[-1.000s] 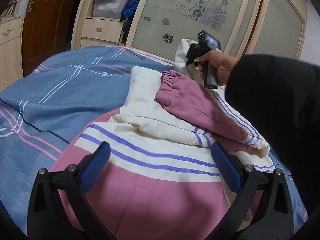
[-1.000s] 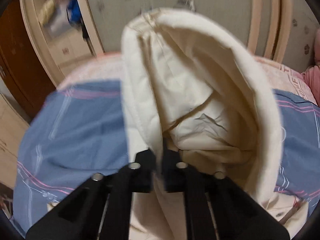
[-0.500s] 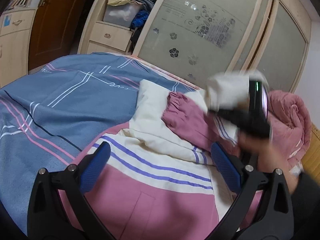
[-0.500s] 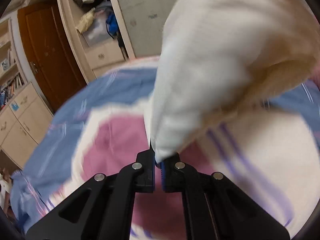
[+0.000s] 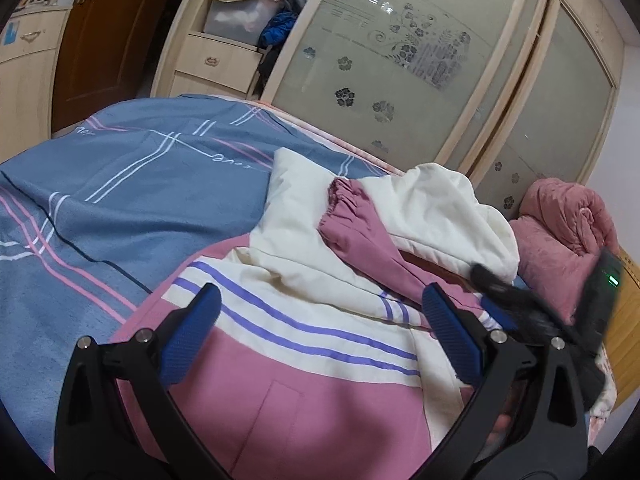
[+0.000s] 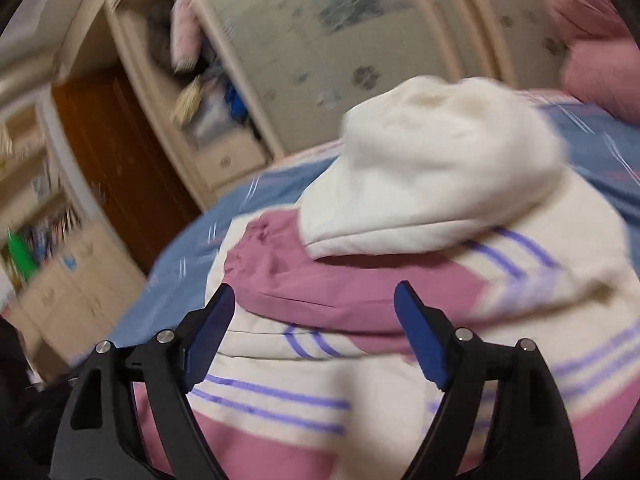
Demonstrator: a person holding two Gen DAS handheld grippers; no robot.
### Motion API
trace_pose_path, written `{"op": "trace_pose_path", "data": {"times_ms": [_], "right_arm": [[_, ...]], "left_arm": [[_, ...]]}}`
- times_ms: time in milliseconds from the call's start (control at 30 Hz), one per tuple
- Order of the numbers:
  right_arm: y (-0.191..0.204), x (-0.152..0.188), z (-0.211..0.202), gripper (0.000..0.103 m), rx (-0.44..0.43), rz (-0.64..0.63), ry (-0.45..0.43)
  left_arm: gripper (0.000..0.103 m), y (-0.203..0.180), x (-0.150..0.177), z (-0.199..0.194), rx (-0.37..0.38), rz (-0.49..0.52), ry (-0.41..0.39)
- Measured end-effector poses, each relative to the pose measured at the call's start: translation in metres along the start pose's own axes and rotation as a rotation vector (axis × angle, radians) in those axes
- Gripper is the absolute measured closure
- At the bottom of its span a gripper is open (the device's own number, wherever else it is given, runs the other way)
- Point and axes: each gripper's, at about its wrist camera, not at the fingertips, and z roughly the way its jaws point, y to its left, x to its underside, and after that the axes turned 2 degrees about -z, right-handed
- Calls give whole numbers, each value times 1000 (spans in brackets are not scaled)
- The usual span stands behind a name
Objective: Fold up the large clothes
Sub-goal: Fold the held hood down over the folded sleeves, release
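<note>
A pink and cream jacket (image 5: 300, 360) with purple stripes lies spread on the bed. Its pink sleeve (image 5: 360, 236) is folded across the chest, and the cream hood (image 5: 440, 208) lies flipped down over it. My left gripper (image 5: 320, 296) hovers open above the striped chest with nothing between its pads. In the right wrist view my right gripper (image 6: 316, 292) is opening its jaws. They stand wide just short of the sleeve (image 6: 340, 280) and the hood (image 6: 440, 168), and no cloth is between them. That gripper shows as a dark blur at the right edge of the left wrist view.
A blue striped bedspread (image 5: 120, 200) covers the bed to the left. A bundled pink quilt (image 5: 560, 232) sits at the far right. Frosted sliding wardrobe doors (image 5: 400, 60), open shelves with clothes (image 5: 248, 12) and a brown door (image 5: 100, 20) stand behind the bed.
The right gripper swung the cream hood from the far side over onto the jacket, let it go and opened. The hood now lies on the sleeve. The left gripper stayed put, open.
</note>
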Motion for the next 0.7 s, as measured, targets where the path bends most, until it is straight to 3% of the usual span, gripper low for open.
{"op": "trace_pose_path", "data": {"times_ms": [133,233,400,600,667,700], "right_arm": [[-56,-15,-19,26,-87,280,-79],[-91,-21,-8,30,-157,459,-97],[-132,-24,32,47,-170,650,-80],[-174,-29,65,48,-237,838,-152],[-174,-30,65,48,-268,854,-178],[-170,-32,65,53,-286,842,-185]], "left_arm": [[2,-10,5,-1,42,28,0],[2,-17,9,-1,69,47,9],[2,-28,13,2,169,50,35],[2,-38,16,3,227,78,55],[2,-39,18,5,217,89,66],[2,-38,18,6,214,87,72]]}}
